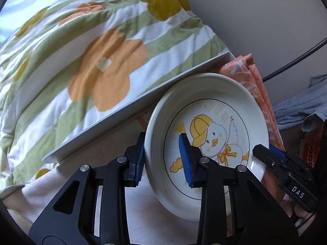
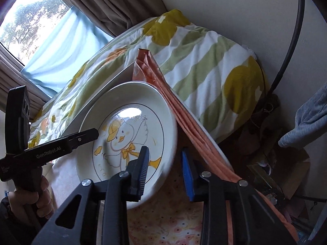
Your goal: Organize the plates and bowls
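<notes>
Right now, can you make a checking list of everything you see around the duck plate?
Surface: floral cloth under the plate.
Job's things: duck plate, tilted; no bowls seen.
Clutter: folded orange cloth; white tray.
Grippers: left gripper straddles one plate rim with a gap; right gripper straddles the other, also with a gap.
Cables: black cable along the wall.
Surroundings: flowered blanket, window, curtains, grey garment.

Plate (image 1: 206,134): glossy glazed ceramic, window glare on it. Quilt (image 1: 85,61) upper left: soft matt cloth. Gripper pads (image 1: 185,159): ribbed blue rubber.
</notes>
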`<state>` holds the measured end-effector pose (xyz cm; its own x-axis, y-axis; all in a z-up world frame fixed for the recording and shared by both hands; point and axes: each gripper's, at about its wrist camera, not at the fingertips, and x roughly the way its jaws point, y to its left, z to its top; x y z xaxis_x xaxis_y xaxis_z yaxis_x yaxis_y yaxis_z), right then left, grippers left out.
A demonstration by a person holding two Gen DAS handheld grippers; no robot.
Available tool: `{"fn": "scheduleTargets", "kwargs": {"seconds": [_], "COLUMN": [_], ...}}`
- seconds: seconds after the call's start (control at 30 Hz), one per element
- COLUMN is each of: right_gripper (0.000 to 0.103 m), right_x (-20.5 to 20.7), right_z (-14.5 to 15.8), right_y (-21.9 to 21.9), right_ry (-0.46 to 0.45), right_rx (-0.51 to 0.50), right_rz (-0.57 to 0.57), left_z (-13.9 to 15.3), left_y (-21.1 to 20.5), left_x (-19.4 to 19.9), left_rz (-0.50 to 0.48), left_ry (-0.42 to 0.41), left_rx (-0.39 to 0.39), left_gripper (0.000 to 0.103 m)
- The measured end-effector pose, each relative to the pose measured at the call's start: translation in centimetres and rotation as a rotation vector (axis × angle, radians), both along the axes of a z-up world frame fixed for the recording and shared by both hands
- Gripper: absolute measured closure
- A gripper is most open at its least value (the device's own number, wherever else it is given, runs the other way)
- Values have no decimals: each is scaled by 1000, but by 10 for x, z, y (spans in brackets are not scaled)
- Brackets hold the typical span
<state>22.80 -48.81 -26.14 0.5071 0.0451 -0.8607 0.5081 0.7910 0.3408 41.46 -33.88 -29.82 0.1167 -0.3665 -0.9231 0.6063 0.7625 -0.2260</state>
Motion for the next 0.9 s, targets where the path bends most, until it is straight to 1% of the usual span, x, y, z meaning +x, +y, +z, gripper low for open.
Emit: {"fn": "scheduleTargets", "kwargs": {"seconds": [0.13, 0.23, 0.33, 0.43, 0.5, 0.63, 0.77, 0.9], "right_gripper": [86, 90, 90, 90, 90, 90, 90, 90], "right_x": [2, 5, 6, 7, 7, 5, 3, -1], "right_z": [-4, -7, -8, -8, -7, -5, 1, 15], "right_y": [-1, -2, 1, 0, 1, 1, 3, 8], "right_ry": [9, 11, 16, 12, 12, 5, 0, -20], "right_rx": [0, 6, -9, -2, -8, -8, -24, -52], "right_rz": [4, 19, 41, 57, 67, 75, 92, 113], "left_z": [-1, -1, 0, 0, 3, 12, 21, 36], "left_y": [3, 4, 1, 1, 0, 1, 6, 15], "left_x": [2, 3, 3, 2, -2, -8, -14, -23], "left_rz": [8, 12, 9, 13, 10, 6, 16, 27], "left_ry": [-13, -6, -18, -21, -38, -69, -82, -97], "left_rx": [14, 11, 24, 29, 39, 48, 45, 29], "left_gripper": [85, 86, 86, 86, 86, 86, 86, 86]}}
